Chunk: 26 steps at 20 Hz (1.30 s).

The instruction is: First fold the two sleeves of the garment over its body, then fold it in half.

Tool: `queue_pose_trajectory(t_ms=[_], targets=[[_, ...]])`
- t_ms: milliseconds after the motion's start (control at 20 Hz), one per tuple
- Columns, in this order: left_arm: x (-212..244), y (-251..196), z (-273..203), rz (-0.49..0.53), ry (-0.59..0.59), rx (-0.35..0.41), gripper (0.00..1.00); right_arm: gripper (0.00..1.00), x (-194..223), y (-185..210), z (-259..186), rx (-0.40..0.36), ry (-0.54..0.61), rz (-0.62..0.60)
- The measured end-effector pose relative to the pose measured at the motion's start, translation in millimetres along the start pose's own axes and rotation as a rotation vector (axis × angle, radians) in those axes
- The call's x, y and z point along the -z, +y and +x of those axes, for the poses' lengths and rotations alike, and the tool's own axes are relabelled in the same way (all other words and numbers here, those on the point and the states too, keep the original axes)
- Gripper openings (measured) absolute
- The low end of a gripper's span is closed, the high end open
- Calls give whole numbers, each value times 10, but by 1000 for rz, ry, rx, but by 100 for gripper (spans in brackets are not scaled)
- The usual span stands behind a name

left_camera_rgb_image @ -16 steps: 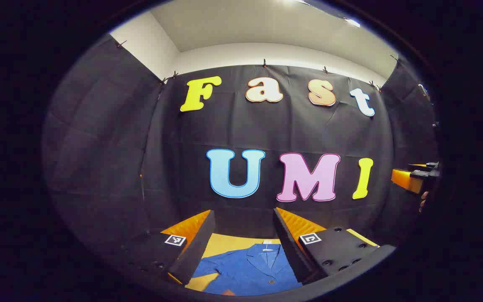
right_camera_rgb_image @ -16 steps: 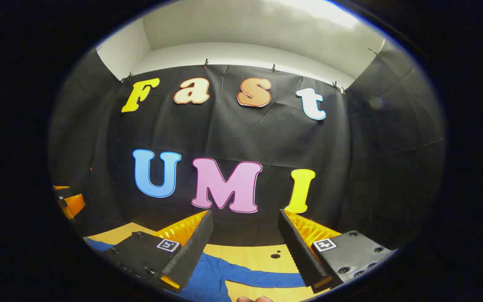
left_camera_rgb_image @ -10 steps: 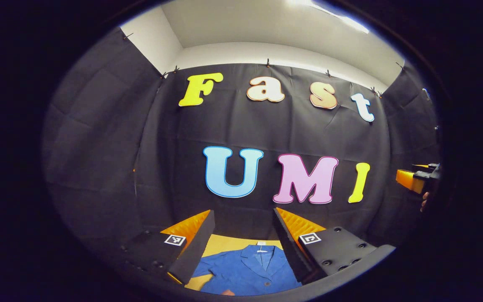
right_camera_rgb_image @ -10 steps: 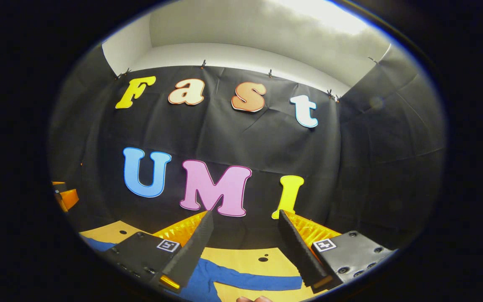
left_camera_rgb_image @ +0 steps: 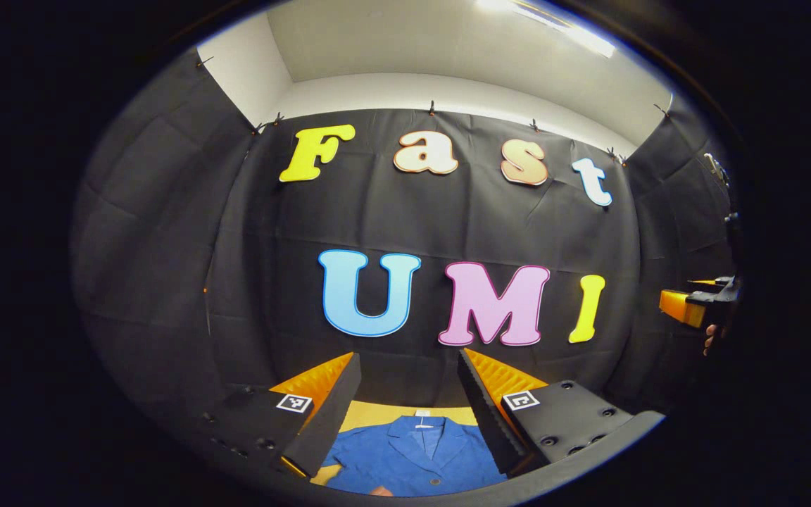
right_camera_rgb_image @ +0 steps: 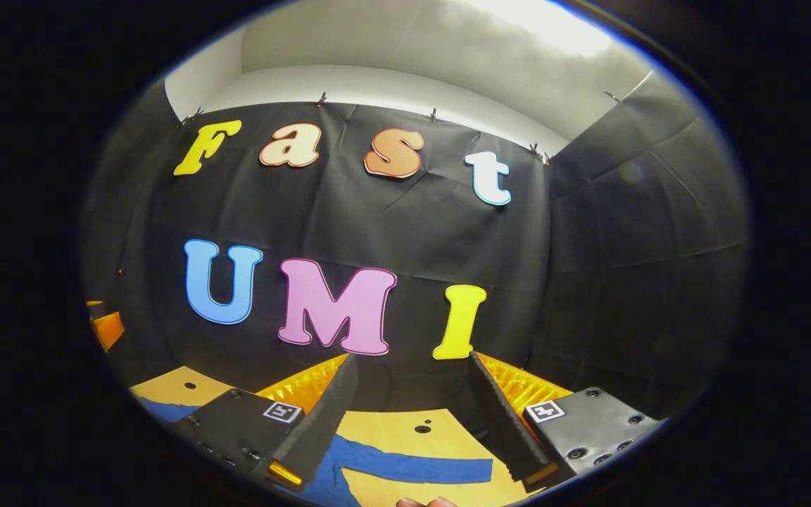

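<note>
Left gripper (left_camera_rgb_image: 409,366) held wide open above the table (left_camera_rgb_image: 377,415), gripping nothing. Blue garment (left_camera_rgb_image: 412,458) lying flat below and between its fingers, collar at the far end. Right gripper (right_camera_rgb_image: 412,366) likewise spread wide and empty. One blue sleeve (right_camera_rgb_image: 412,467) stretched across the table (right_camera_rgb_image: 391,429) below, spanning the gap between its fingers.

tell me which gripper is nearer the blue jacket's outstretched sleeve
Right. The right gripper hangs open right above the sleeve; the left gripper hangs open above the collar.
</note>
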<state>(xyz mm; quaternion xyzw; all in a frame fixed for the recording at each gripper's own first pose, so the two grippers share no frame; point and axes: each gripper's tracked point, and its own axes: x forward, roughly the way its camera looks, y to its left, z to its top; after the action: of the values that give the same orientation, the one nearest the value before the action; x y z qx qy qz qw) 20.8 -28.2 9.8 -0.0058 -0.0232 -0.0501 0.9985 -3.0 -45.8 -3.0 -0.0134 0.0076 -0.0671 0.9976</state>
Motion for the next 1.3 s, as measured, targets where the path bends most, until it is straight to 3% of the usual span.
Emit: queue_pose_trajectory(t_ms=[1200,1250,1300], targets=[[-14,146,-363,40,-2,-26,82,99,89,-93,-271,7,8,14],[-13,143,-360,39,0,-25,81,92,92,-91,-276,3,8,22],[8,144,-374,38,3,-23,82,92,90,-103,-277,3,6,27]])
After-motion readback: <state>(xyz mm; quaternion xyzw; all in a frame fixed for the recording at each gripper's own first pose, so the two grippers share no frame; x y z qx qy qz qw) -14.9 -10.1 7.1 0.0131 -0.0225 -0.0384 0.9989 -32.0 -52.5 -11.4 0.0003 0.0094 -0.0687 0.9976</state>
